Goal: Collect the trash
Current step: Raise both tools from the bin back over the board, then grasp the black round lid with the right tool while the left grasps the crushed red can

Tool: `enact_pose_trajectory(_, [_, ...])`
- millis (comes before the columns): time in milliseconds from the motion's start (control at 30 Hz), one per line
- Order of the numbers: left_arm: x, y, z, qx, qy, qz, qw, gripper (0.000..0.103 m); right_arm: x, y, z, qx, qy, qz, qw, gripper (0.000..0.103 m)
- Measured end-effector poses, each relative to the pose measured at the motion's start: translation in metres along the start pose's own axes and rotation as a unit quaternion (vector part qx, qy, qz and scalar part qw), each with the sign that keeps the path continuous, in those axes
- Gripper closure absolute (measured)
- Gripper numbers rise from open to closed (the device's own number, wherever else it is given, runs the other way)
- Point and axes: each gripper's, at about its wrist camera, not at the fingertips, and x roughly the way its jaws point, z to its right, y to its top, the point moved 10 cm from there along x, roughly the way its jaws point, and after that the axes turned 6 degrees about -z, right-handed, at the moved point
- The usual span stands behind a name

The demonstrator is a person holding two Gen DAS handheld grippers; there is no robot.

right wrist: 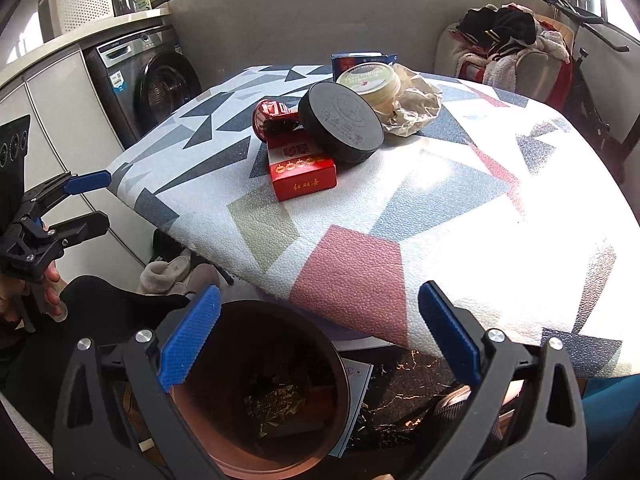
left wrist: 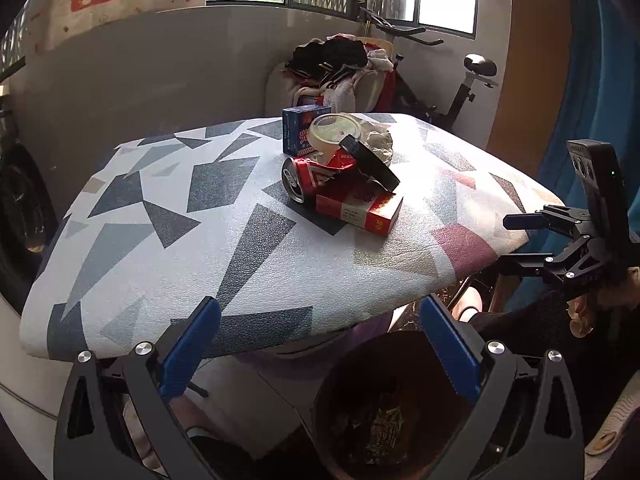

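Bin (right wrist: 224,452) below table edge (right wrist: 340,320), both fingers apart, trash pile (right wrist: 320,132) mid-table

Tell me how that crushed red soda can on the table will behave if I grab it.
The crushed red can is dented, so it probably yields further under the fingers and feels light. It lies on its side, but the creases likely keep it from rolling far. The black round lid leans on it and on the red cigarette box, so lifting the can may tip the lid.

Pebbled matt tablecloth (right wrist: 400,216), glossy dented metal can (left wrist: 308,176), shiny cardboard red box (right wrist: 302,174), crumpled paper (right wrist: 416,106)
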Motion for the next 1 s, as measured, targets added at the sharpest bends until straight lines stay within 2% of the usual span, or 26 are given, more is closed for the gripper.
enact_pose_trajectory(300, [0.004, 0.024, -0.018, -0.015, 0.011, 0.006, 0.9998, 0.006, -0.001, 0.030, 0.016, 0.010, 0.003, 0.014, 1.000, 0.006])
enact_pose_trajectory(533, [0.014, 0.033, -0.042, -0.060, 0.005, -0.002, 0.9982, 0.006, 0.008, 0.066, 0.029, 0.044, 0.025, 0.037, 0.998, 0.006])
enact_pose_trajectory(667, [0.023, 0.037, -0.055, -0.080, 0.012, -0.006, 0.9967, 0.006, 0.024, 0.095, 0.031, 0.064, 0.059, 0.042, 0.995, 0.006])
enact_pose_trajectory(833, [0.033, 0.044, -0.064, -0.098, 0.004, -0.012, 0.9951, 0.006, 0.055, 0.130, 0.026, 0.064, 0.070, 0.035, 0.995, 0.006])
enact_pose_trajectory(1000, [0.040, 0.049, -0.072, -0.118, -0.005, -0.010, 0.9930, 0.006, 0.082, 0.154, 0.034, 0.097, 0.078, 0.024, 0.992, 0.006])
